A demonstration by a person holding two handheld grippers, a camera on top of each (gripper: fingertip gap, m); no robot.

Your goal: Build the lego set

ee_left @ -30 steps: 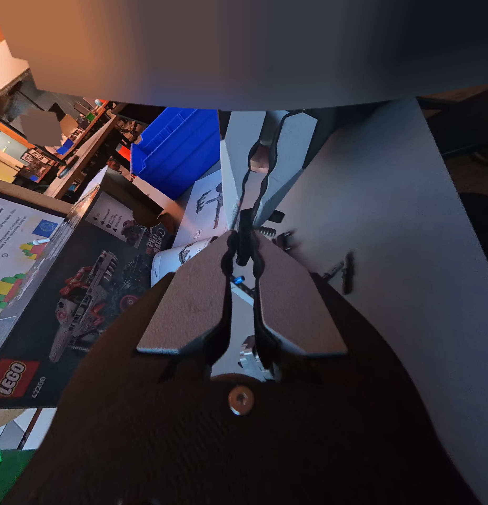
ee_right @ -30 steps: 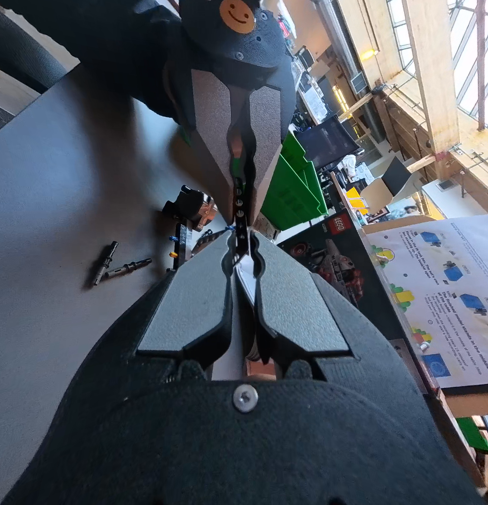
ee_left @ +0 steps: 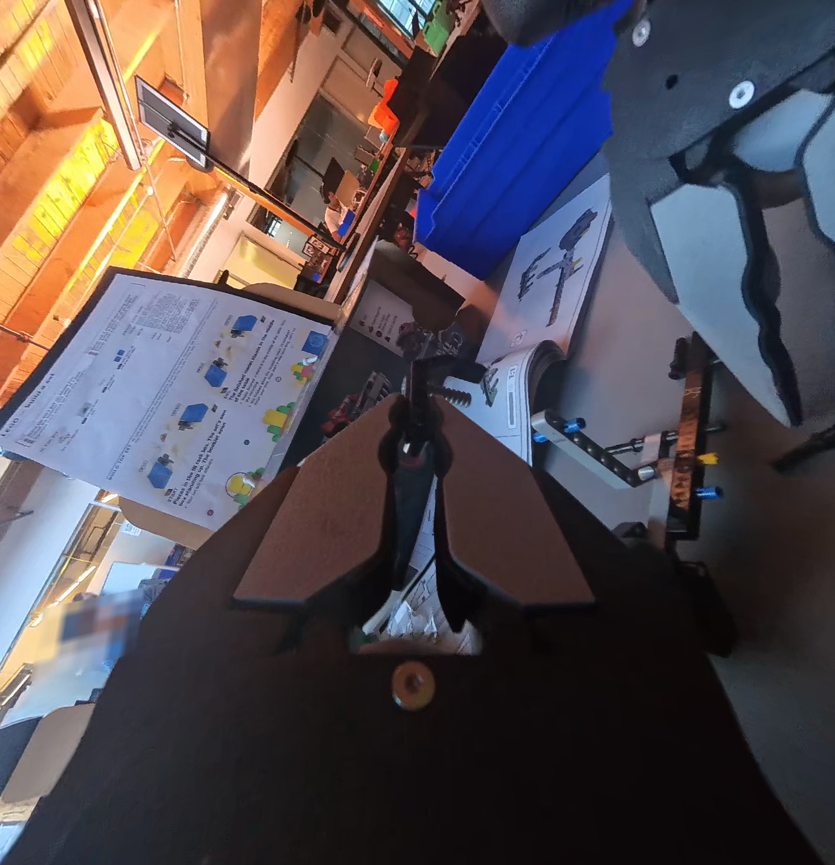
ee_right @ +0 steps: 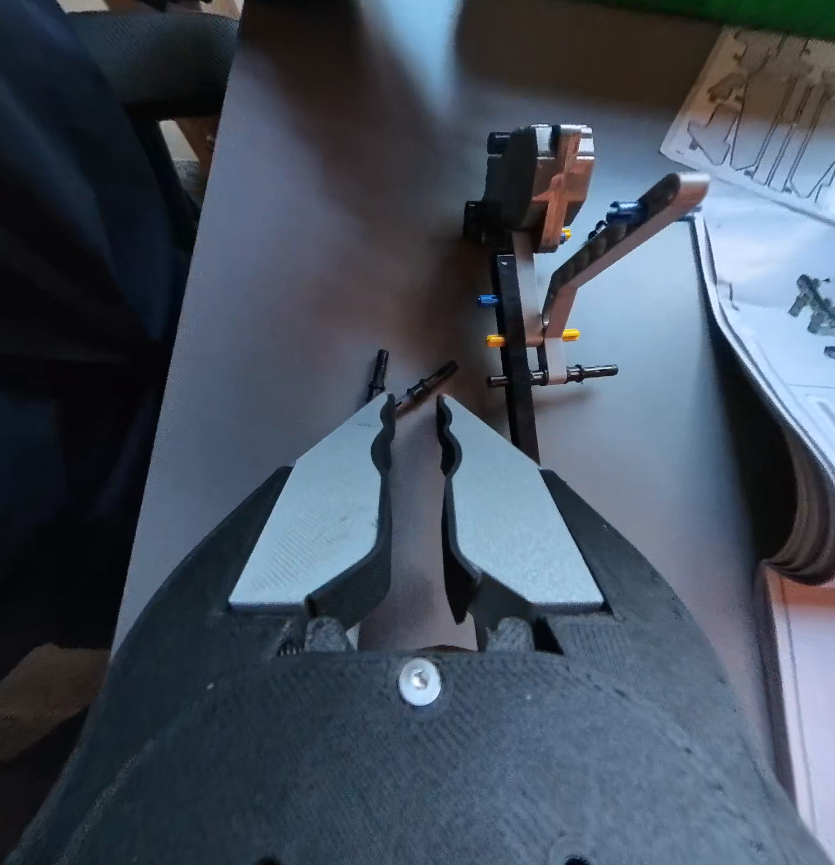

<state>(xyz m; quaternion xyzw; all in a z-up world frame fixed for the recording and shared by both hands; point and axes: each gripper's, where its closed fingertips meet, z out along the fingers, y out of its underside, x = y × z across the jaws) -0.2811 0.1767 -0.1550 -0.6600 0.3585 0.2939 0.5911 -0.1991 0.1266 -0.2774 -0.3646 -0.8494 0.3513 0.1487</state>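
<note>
Left tongs (ee_left: 415,421) clenched on a thin black piece (ee_left: 413,461) held off the worktop (ee_right: 312,234), right tongs (ee_right: 414,406) released just over two loose pins (ee_right: 427,381) beside the frame (ee_right: 523,337); risk: a skewed close flicks the pins off the edge.

Grey bench (ee_right: 312,234) as work surface. Blue plastic bin (ee_left: 509,154) at far edge of bench. Printed sheet with coloured diagrams (ee_left: 163,398) propped upright on cardboard, left of bin. Green bin (ee_right: 715,11) at top edge in right wrist view. Dark fabric (ee_right: 69,281) beside bench, left side. Workshop background blurred.
</note>
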